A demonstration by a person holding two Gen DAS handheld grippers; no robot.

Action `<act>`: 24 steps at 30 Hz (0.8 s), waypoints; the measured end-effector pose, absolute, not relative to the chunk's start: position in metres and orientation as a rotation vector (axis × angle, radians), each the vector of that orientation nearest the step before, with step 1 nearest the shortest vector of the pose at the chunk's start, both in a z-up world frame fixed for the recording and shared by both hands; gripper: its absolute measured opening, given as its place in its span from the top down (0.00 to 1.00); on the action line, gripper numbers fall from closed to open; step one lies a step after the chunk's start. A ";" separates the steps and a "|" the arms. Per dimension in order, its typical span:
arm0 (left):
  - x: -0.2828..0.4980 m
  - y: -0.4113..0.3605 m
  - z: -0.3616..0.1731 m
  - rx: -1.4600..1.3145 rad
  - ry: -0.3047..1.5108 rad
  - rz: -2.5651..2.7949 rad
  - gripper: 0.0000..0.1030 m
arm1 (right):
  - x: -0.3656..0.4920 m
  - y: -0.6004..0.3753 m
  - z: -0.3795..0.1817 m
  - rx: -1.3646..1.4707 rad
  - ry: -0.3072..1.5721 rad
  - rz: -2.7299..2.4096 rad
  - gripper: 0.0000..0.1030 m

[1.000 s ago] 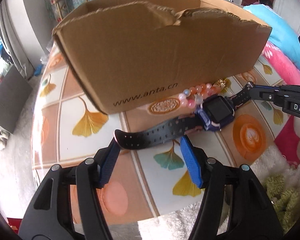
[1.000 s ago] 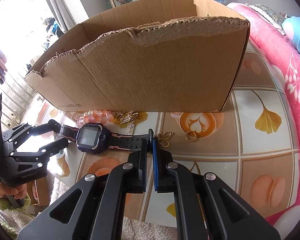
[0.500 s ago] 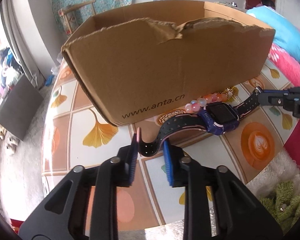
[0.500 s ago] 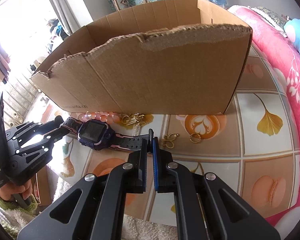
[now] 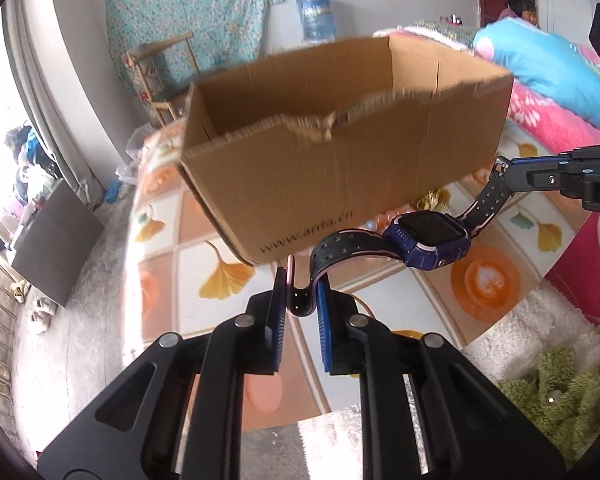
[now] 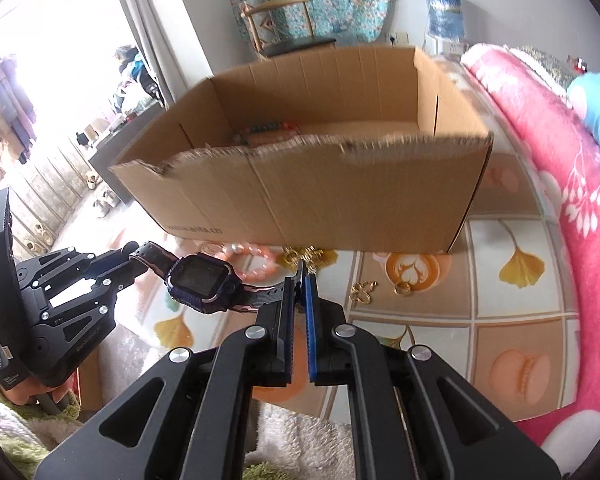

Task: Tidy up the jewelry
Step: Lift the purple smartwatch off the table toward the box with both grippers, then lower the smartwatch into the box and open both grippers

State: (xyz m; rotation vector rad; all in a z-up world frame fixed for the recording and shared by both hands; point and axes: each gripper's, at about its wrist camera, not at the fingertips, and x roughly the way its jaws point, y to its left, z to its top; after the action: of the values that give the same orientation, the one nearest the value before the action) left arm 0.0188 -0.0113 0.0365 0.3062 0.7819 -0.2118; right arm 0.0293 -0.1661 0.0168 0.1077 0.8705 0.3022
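Left wrist view: both grippers, left gripper (image 5: 302, 294) and right gripper (image 6: 300, 280), now clamp the lifted watch (image 5: 430, 234).

- The right gripper (image 6: 299, 280) and left gripper (image 6: 130, 258) pinch opposite strap ends of the watch (image 6: 201, 282).
- It hangs before the cardboard box (image 6: 320, 196).

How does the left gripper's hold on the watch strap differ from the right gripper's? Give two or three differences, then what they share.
1. The left gripper pinches a strap end folded into a loop; the right gripper pinches a flat strap end.
2. The left gripper's jaws stand visibly apart around that fold; the right gripper's are almost together.

Shared: each is shut on one end of the watch, which hangs between them above the table, in front of the cardboard box.
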 end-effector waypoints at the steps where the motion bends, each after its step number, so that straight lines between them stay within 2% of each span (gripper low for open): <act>1: 0.018 -0.011 0.042 0.306 0.773 -0.209 0.87 | 0.028 -0.165 0.025 0.103 0.853 0.307 0.95; 8: 0.021 -0.007 0.110 0.317 0.629 -0.218 0.87 | 0.026 -0.164 0.098 0.042 0.674 0.362 0.95; 14: 0.060 -0.017 0.151 0.337 0.549 -0.251 0.86 | 0.078 -0.171 0.146 -0.069 0.571 0.372 0.95; 19: 0.147 -0.026 0.135 0.334 0.688 -0.294 0.86 | 0.166 -0.172 0.135 -0.110 0.726 0.390 0.95; 24: 0.229 -0.034 0.099 0.268 0.957 -0.383 0.86 | 0.247 -0.167 0.093 -0.158 0.954 0.406 0.95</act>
State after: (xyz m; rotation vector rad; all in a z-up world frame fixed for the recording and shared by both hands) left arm 0.2293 -0.0335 0.0994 0.2684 0.9572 -0.3829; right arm 0.2468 -0.1669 0.0934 -0.1576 0.9539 0.4058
